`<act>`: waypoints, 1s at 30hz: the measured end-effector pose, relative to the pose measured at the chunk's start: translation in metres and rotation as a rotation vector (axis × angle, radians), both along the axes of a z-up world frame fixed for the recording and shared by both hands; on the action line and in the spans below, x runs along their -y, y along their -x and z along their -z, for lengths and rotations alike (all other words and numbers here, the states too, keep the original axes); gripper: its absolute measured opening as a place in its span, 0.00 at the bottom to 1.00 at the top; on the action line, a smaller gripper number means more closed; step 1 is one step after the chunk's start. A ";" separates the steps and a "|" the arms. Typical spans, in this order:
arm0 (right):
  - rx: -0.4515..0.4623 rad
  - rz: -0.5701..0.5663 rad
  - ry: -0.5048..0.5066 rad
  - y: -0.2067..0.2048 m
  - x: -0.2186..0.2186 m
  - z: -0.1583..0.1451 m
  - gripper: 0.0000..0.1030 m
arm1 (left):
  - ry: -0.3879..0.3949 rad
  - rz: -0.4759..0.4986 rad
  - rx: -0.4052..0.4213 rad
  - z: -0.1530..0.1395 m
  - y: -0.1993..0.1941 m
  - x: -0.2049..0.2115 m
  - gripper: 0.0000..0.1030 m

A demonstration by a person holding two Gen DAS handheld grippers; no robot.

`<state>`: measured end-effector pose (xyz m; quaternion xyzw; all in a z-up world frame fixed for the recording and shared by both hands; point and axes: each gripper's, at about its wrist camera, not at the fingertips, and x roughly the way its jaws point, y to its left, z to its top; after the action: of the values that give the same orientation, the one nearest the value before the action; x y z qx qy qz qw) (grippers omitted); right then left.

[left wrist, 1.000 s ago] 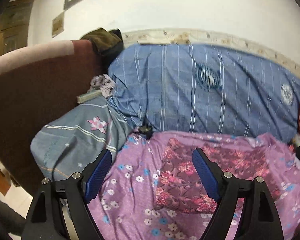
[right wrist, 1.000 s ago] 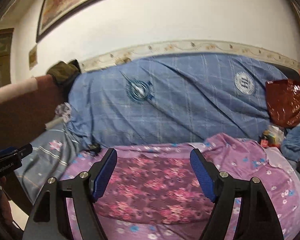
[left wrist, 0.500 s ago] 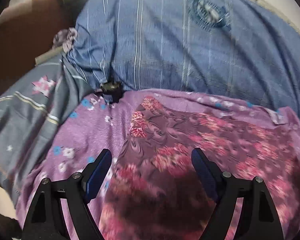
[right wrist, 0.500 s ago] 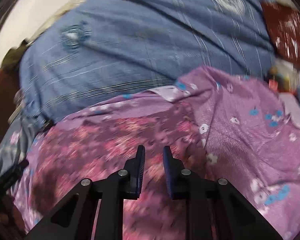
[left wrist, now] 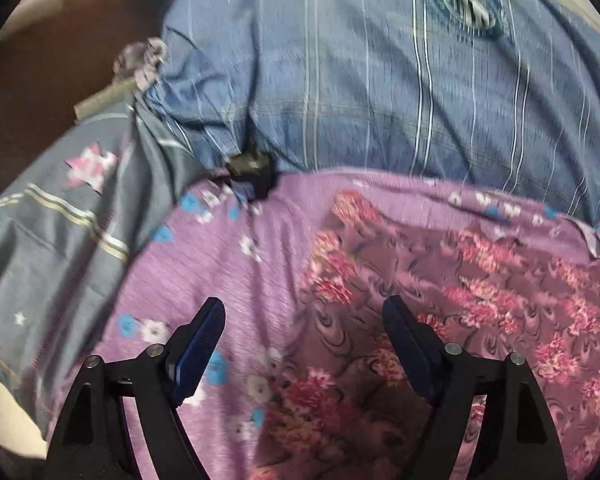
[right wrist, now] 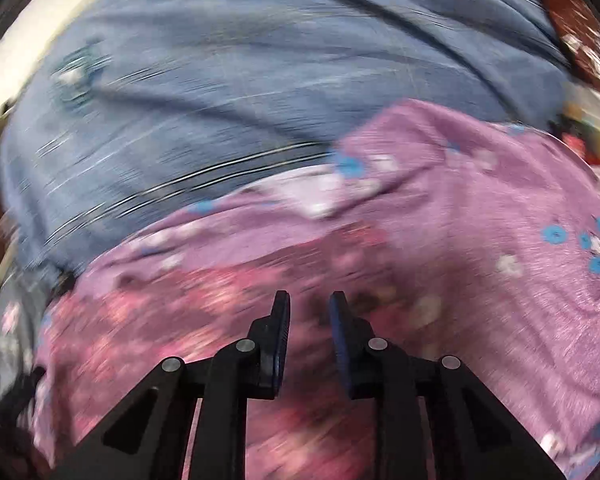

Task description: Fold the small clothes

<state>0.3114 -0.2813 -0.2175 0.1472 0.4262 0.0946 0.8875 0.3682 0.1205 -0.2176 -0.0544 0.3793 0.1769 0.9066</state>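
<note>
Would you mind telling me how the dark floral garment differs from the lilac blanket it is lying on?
The dark floral garment is maroon-purple with crowded pink blossoms and swirls; the lilac fleece blanket is paler, with sparse small blue and white flowers. The garment is the smaller piece and lies on top; the blanket spreads out past the garment's left and far edges. Both are soft, flower-printed fabrics lying in front of the blue striped bedding.

2 wrist fisheye views, each looking forward and steeply down along its own gripper's fingers, close above a bed. The left view faces the near-left edge of the floral garment (left wrist: 440,300) on the purple sheet (left wrist: 236,272); the right view, heavily blurred, faces its right part. Both share the garment, the sheet and the blue striped bedding (left wrist: 380,80) behind.
</note>
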 end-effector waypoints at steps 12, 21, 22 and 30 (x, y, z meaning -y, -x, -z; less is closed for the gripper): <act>-0.114 -0.241 0.080 0.071 -0.111 0.026 0.36 | 0.020 0.029 -0.195 0.034 -0.004 -0.002 0.77; 0.051 -0.193 -0.013 0.116 -0.093 -0.027 0.50 | 0.001 0.060 -0.013 0.003 0.044 0.006 0.78; 0.062 -0.203 -0.011 0.121 -0.097 -0.029 0.50 | -0.015 0.065 0.009 0.000 0.044 0.008 0.78; 0.097 -0.246 0.082 0.121 -0.130 -0.023 0.50 | -0.069 0.068 0.067 -0.003 0.063 0.039 0.78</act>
<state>0.1907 -0.1509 -0.1943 0.0529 0.4010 0.1924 0.8941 0.3047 0.0817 -0.2142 -0.0161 0.3442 0.1570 0.9255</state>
